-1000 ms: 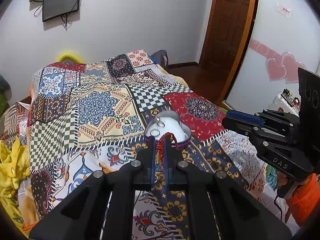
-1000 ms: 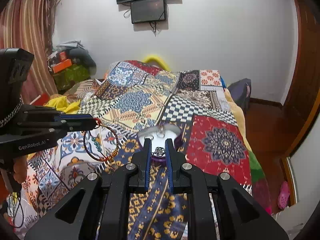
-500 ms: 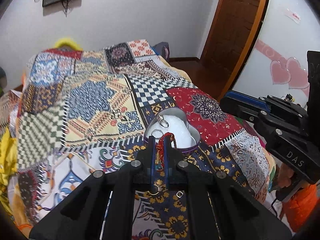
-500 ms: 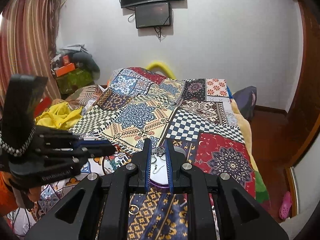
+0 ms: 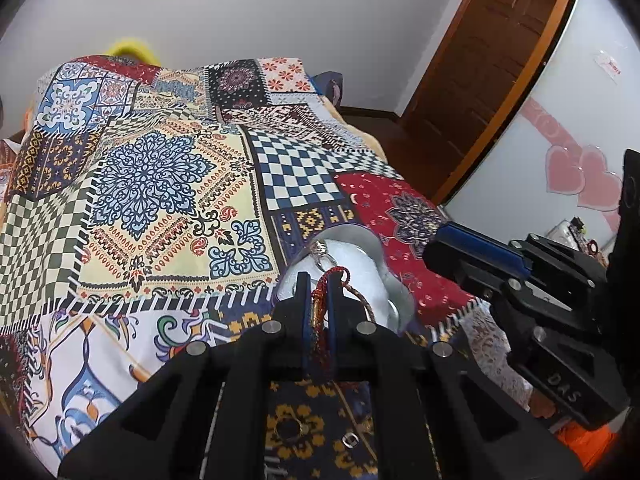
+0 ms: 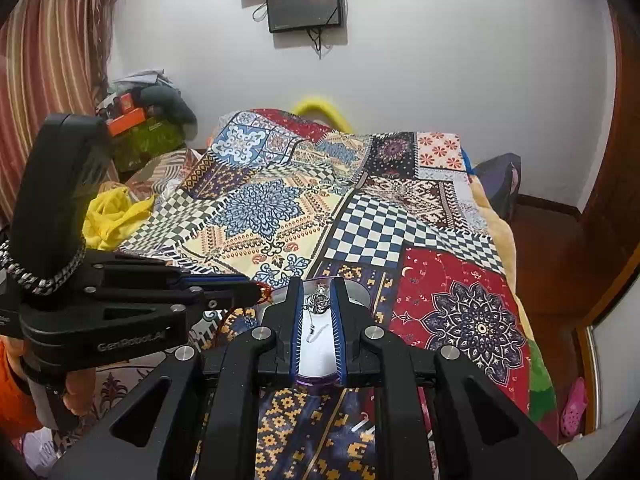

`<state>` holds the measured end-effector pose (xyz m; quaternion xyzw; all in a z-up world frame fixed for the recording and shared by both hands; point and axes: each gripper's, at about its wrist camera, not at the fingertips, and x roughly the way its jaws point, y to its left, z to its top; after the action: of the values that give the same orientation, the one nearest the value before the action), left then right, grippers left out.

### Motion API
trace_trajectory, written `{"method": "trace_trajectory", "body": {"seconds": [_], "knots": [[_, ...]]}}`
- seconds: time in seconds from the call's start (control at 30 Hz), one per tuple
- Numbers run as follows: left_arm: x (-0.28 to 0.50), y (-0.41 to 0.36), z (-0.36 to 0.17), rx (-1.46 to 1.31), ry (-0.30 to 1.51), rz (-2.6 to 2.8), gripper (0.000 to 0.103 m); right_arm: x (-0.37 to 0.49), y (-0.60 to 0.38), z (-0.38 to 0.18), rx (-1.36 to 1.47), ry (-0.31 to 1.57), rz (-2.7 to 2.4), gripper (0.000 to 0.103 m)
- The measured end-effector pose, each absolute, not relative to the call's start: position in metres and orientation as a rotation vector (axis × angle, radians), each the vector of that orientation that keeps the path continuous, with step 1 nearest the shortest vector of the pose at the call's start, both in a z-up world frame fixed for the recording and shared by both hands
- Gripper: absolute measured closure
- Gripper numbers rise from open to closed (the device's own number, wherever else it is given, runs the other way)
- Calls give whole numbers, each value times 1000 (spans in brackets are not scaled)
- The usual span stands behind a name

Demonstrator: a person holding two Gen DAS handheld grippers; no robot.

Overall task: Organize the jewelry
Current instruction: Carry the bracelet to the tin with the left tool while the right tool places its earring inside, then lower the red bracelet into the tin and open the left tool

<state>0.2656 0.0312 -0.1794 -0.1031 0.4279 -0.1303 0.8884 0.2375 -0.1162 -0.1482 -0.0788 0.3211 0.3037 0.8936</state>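
Because the heart-shaped tin box (image 5: 390, 280) with a white soft pad sits right in front of both tools, the next move looks like a short drop straight down and forward.

Nearest in the left wrist view, the left gripper (image 5: 319, 296) has its two black fingers almost closed. They pinch a red and gold beaded bracelet (image 5: 320, 304) between the blue pads. The bracelet stands up and down in the jaws, and a loop of its brown cord (image 5: 362, 298) hangs over to the right, over the white pad. So the left gripper is already just above the near edge of the box.

In the right wrist view, the right gripper (image 6: 316, 308) has its jaws open only a little. Its tips press on a small silver ring with a fancy round top (image 6: 318, 304). A thin silver bit hangs under it, over the white pad. I think this gripper is right above the box too.

On the patterned patchwork blanket (image 5: 168, 184) just under the left gripper lie a gold ring (image 5: 288, 428) and a small silver ring (image 5: 349, 440), not yet put away.

A little farther, another silver ring (image 5: 320, 250) already rests on the pad at the far side of the box.
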Motion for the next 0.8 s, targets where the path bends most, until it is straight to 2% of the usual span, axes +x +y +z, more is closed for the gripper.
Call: {"method": "trace_trajectory", "body": {"seconds": [0.5, 0.8], "knots": [[282, 21, -192, -129, 926, -245, 97, 259, -108, -174, -161, 748, 671, 91], [266, 32, -180, -104, 911, -238, 85, 260, -105, -186, -173, 797, 682, 91]]}}
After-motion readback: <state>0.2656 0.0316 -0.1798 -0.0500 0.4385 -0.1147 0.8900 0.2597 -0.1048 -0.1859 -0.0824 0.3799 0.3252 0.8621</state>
